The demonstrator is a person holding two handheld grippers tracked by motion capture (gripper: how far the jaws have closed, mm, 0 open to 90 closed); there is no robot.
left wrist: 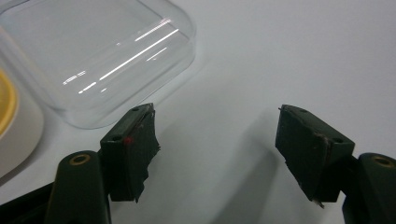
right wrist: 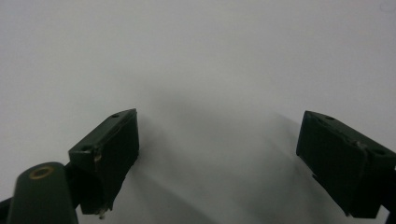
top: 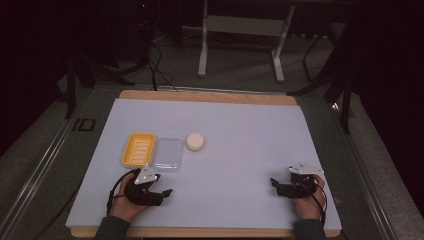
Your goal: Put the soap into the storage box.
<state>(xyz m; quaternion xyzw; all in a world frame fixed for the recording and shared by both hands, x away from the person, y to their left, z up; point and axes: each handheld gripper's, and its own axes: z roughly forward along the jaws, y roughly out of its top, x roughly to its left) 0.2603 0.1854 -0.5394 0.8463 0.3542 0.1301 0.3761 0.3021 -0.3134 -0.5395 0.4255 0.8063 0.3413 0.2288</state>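
A yellow ribbed tray lies at the table's left, and a clear plastic box touches its right side. Just right of the box is a round white puck. My left gripper rests on the sheet just in front of the clear box, open, with nothing between its jaws. In the left gripper view the clear box lies just beyond the left jaw of that gripper, and a sliver of the yellow tray shows at the edge. My right gripper rests at the front right, open and holding nothing, with bare sheet between the jaws in the right gripper view.
A pale sheet covers the wooden table. A metal frame stand is on the floor behind it. Dark floor and cables surround the table.
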